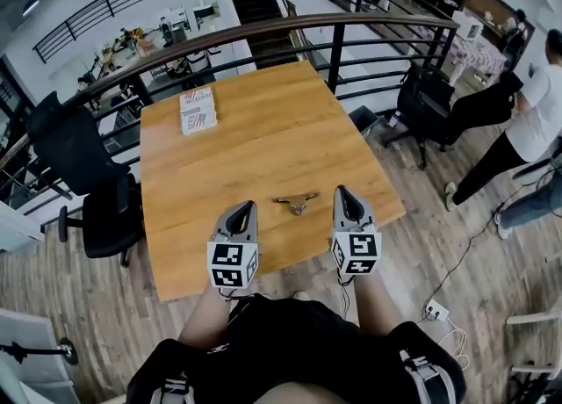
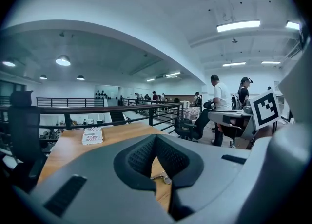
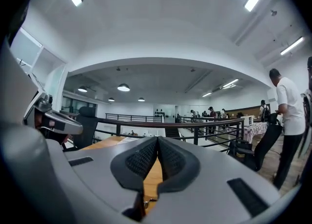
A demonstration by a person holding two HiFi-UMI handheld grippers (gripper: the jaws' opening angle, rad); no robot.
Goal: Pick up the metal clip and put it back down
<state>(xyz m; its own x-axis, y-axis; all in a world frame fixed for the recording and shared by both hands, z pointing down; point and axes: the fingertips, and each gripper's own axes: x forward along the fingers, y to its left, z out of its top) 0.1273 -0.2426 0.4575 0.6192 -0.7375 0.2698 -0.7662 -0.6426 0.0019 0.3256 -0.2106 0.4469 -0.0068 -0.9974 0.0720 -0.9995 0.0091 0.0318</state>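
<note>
Lying on the wooden surface (image 1: 263, 121), the metal clip (image 1: 295, 203) is between the two tongs, near their tips. The left tongs (image 1: 245, 209) and right tongs (image 1: 342, 193) are both clenched and empty. Whichever tongs take it should probably open first, then close squarely on a raised part.

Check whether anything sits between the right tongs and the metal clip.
Nothing visible does. The small silver metal clip lies on the bare light wooden table, just left of the closed right tongs, untouched.
</note>
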